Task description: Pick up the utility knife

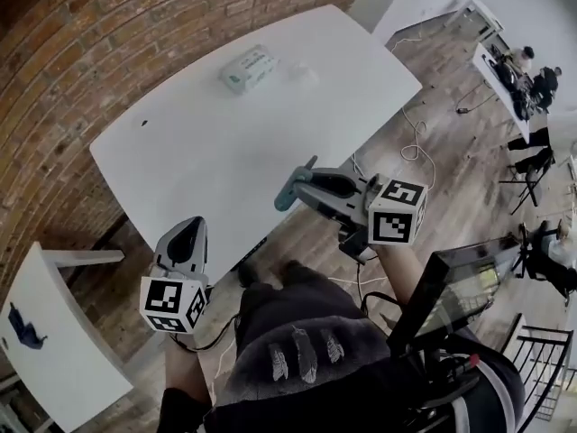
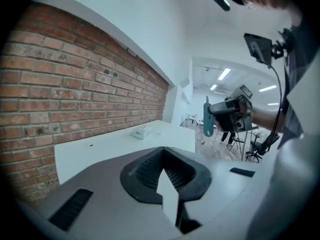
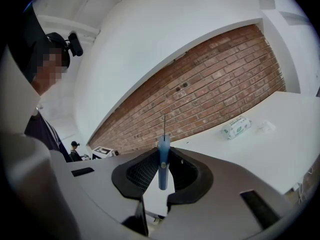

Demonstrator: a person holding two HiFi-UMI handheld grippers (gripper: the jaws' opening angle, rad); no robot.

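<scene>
The blue utility knife (image 1: 288,192) is clamped in my right gripper (image 1: 309,181), held in the air over the near edge of the white table (image 1: 225,142). In the right gripper view the knife (image 3: 163,165) stands upright between the pads, its thin blade pointing up. My left gripper (image 1: 190,227) hangs lower, at the table's near left, with its jaws shut and nothing in them. Seen from the left gripper view, those jaws (image 2: 165,173) are closed together, and the knife (image 2: 207,120) shows off to the right in the right gripper (image 2: 214,115).
A pack of wipes (image 1: 247,69) lies at the far side of the table by the brick wall (image 1: 63,70). A small white table (image 1: 63,359) at lower left carries a blue object (image 1: 23,327). Cables (image 1: 413,142) trail over the wooden floor on the right.
</scene>
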